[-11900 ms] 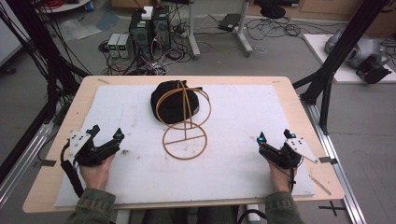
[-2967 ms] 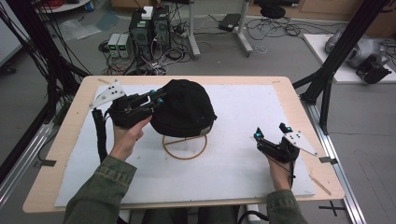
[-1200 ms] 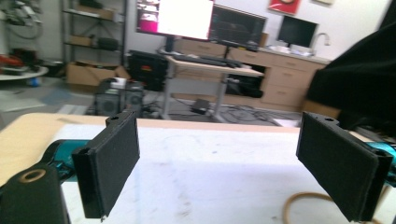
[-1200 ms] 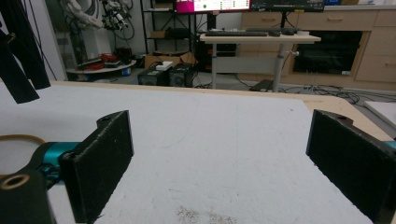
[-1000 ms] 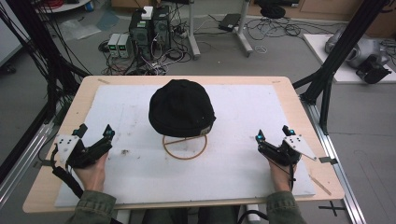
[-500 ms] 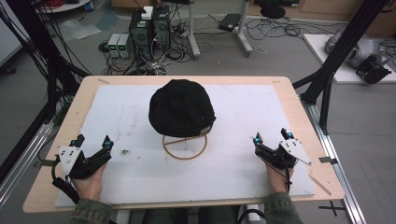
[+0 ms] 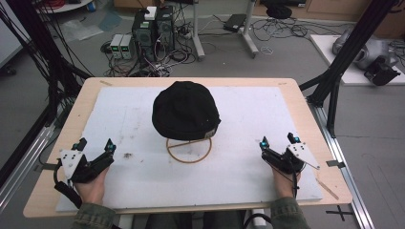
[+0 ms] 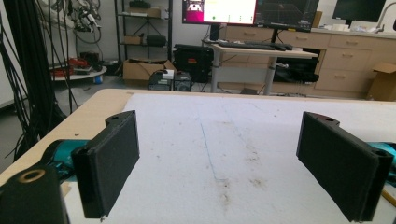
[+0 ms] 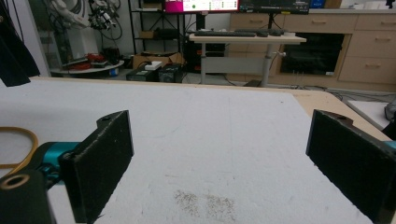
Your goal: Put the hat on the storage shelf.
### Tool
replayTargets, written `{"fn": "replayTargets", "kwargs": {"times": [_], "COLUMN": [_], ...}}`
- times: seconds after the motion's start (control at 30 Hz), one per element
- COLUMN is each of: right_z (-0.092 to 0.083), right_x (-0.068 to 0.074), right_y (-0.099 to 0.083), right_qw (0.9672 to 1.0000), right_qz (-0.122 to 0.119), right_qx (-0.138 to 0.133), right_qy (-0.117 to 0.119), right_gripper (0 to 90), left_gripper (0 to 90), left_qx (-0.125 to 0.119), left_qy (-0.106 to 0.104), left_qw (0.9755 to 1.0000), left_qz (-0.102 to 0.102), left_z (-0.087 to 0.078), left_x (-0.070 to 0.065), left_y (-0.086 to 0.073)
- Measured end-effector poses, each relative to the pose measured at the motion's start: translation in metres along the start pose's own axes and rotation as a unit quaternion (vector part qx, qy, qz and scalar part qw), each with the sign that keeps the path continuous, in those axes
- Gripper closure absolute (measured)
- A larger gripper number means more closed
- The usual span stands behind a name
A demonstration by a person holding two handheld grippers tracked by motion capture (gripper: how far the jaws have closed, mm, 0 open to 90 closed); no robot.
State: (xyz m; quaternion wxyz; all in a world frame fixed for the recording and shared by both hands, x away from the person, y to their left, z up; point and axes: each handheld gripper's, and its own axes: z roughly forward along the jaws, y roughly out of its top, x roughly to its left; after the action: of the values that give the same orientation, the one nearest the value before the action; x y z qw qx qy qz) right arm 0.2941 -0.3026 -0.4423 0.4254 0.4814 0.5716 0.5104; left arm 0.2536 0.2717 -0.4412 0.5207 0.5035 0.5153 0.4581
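A black cap (image 7: pixel 185 110) sits on top of a wooden ring stand (image 7: pixel 189 150) at the middle of the white mat (image 7: pixel 239 119). My left gripper (image 7: pixel 97 144) rests open near the mat's front left, well apart from the cap, with nothing between its pads (image 8: pixel 109 161). My right gripper (image 7: pixel 279 140) rests open near the front right, with bare mat between its pads (image 9: pixel 100 158). An edge of the cap (image 9: pixel 14 51) and part of the stand's base ring (image 9: pixel 21 140) appear at the left of the right gripper view.
The mat lies on a wooden table (image 7: pixel 86 95) with black frame posts (image 7: pixel 348 52) at its sides. Computers and cables (image 7: pixel 153 33) crowd the floor beyond the far edge. Dirt specks (image 7: pixel 128 154) mark the mat near my left gripper.
The cap, once lying beside the bare stand, now sits on the stand. My left gripper placed it, then drew back to the front left and stands open. The right gripper barely moved.
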Motion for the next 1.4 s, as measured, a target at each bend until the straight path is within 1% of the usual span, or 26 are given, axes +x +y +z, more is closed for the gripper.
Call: {"fn": "replayTargets", "kwargs": {"times": [0.17,0.27,0.37,0.43,0.63,0.73,0.87,1.03,1.13,1.4], "right_z": [0.0004,0.0005,0.0009,0.0011,0.0015,0.0008,0.0011,0.0015,0.0016,0.0014], "right_x": [-0.0007,-0.0014,-0.0019,-0.0020,-0.0030,-0.0032,-0.0032,-0.0021,-0.0022,-0.0020], "right_y": [-0.0001,-0.0001,0.0000,0.0000,-0.0002,0.0004,0.0005,0.0000,-0.0003,-0.0010], "right_qw": [1.0000,1.0000,1.0000,1.0000,0.9999,0.9999,0.9999,0.9999,0.9999,0.9997], "right_qz": [0.005,0.005,0.004,0.002,0.004,0.006,0.004,0.001,-0.001,0.001], "right_qx": [0.007,0.008,0.009,0.008,0.012,0.011,0.010,0.014,0.014,0.019], "right_qy": [0.000,0.001,0.002,0.003,0.002,0.002,0.004,0.009,0.009,0.012], "right_gripper": [6.6,6.6,6.6,6.6,6.6,6.6,6.6,6.6,6.6,6.6], "left_gripper": [13.6,13.6,13.8,13.8,14.1,14.4,14.4,15.1,15.2,15.9], "left_qx": [0.001,-0.004,-0.002,0.000,0.008,0.005,0.007,0.011,0.013,0.017], "left_qy": [0.001,0.002,0.000,0.000,-0.005,-0.006,-0.008,-0.013,-0.013,-0.016], "left_qw": [1.0000,1.0000,1.0000,1.0000,1.0000,1.0000,0.9999,0.9998,0.9997,0.9996], "left_qz": [0.001,0.002,0.001,0.003,-0.001,0.000,-0.001,-0.009,-0.014,-0.015], "left_z": [0.0005,0.0011,0.0015,0.0014,0.0022,0.0016,0.0014,0.0024,0.0030,0.0032], "left_x": [0.0003,0.0004,0.0005,0.0004,0.0002,0.0001,0.0002,0.0012,0.0016,0.0020], "left_y": [-0.0005,-0.0004,-0.0006,-0.0005,-0.0013,-0.0008,-0.0010,-0.0017,-0.0024,-0.0030]}}
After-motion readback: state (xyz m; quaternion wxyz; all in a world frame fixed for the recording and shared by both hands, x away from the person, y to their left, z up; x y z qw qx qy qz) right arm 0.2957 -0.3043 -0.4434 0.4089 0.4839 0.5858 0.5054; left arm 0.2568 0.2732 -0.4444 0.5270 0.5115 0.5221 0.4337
